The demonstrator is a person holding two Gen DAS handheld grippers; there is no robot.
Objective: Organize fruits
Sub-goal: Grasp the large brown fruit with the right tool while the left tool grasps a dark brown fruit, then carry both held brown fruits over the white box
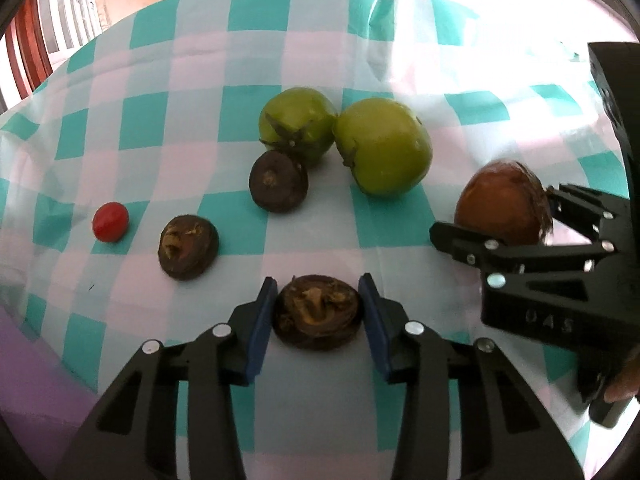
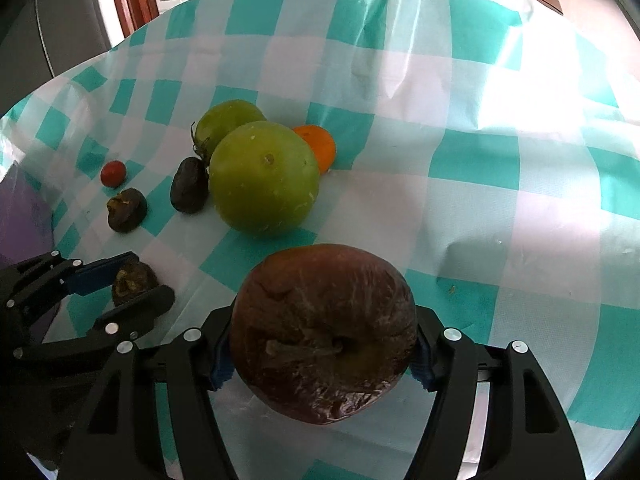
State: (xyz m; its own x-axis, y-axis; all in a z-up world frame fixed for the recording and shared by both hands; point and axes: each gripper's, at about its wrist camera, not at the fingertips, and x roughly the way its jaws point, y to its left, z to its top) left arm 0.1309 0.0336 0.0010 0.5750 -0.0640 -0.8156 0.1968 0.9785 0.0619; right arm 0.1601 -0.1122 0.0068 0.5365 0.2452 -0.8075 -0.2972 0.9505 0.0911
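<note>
Teal-and-white checked tablecloth (image 1: 180,92) over the table (wooden chair (image 1: 24,40) past far edge). Left gripper (image 1: 318,308) clamped on small dark fruit (image 1: 318,312); right gripper (image 2: 322,354) clamped on large brown fruit (image 2: 324,332), both near front edge.

- Can you see any words or numbers here?
- Only one spot. In the left wrist view, the right gripper (image 1: 504,220) comes in from the side. Its black body has small raised letters on it.
- What do they say?
- They look like "U A S". They are faint, so I am not sure.
- Is there anything on the checked cloth (image 1: 200,80)?
- No, it has just squares. There are no words on it.
- Any stickers on the fruit?
- No, I can't read any.
- And the other view?
- Nothing to read there.
</note>
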